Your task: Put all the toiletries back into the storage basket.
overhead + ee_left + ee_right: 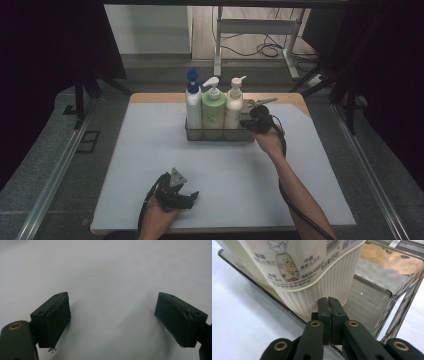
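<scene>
Now the right claw (329, 302), pinched on the clear tray (397, 305) beside the cream bottle (312, 277), should pull steadily; the left claw (112, 320) idles wide.

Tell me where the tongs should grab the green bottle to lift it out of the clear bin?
Probably the narrow neck just under the pump of the green bottle, coming from above. Its body is squeezed between the blue-capped bottle and the cream bottle inside the bin, so its sides look blocked.
</scene>
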{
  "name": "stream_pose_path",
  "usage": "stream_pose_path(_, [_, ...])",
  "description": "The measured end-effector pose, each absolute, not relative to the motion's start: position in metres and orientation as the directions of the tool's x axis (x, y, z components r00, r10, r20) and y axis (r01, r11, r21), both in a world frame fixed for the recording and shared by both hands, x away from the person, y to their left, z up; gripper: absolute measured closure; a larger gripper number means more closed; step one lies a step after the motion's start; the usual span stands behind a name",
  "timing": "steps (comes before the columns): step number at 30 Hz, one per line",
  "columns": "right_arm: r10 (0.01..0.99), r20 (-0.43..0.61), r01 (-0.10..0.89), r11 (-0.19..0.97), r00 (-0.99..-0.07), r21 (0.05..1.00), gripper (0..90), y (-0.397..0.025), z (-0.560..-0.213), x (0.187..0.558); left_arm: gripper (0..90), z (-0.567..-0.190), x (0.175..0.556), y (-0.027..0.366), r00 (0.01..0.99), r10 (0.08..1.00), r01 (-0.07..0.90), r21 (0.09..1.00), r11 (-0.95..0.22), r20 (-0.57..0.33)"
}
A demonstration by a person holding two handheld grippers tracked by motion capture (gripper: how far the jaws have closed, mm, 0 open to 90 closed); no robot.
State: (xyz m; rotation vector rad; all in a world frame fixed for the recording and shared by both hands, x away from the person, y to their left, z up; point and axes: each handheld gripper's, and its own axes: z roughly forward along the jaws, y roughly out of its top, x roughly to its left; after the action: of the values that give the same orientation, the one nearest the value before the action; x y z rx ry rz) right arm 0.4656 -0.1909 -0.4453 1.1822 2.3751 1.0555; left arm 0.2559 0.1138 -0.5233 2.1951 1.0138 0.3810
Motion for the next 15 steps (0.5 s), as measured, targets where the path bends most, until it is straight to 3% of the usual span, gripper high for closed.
stream_pose_path(15, [0.826,0.071,0.609,0.350,-0.559,0.712,86.1,-0.196,-0.450,0.490,13.0,-0.523,0.256,0.114,0.654,0.757,0.557,0.688,-0.465,-0.018])
